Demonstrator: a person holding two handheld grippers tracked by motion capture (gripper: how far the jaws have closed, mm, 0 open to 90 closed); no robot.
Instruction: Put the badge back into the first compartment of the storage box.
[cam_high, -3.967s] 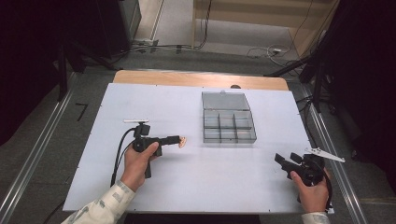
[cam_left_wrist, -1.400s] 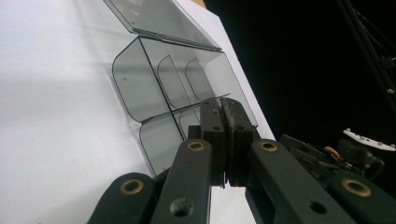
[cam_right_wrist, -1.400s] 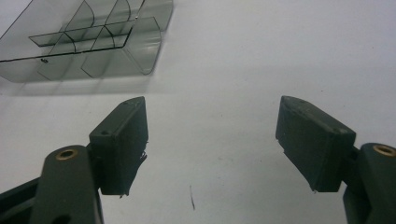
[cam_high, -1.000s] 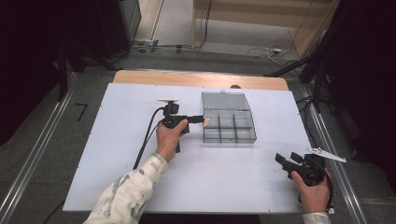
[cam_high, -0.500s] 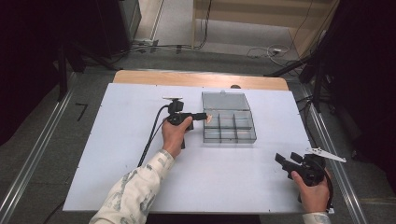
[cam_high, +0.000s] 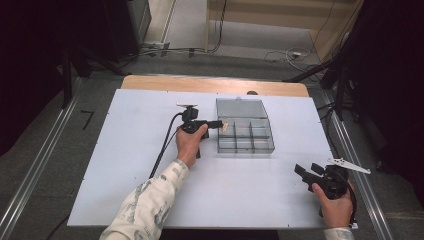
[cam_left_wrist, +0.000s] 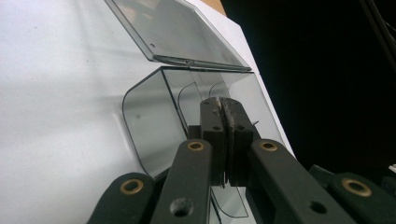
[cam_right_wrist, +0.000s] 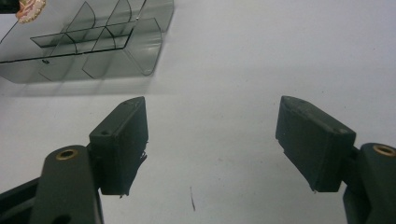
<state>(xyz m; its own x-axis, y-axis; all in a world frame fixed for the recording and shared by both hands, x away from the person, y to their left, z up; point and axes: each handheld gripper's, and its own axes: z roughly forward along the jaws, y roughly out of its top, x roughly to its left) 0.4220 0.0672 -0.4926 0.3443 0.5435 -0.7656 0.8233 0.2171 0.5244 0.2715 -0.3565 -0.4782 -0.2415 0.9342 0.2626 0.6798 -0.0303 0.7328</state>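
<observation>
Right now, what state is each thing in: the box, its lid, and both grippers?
Organizer box: open, compartments look empty.
Lid: swung back, lying flat on the table.
Left gripper: shut on a small tan piece, at the box's left edge.
Right gripper: open, holding nothing, above bare table.

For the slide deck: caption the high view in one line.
Left gripper carries a small tan piece over the open compartment box; right gripper waits open.
</observation>
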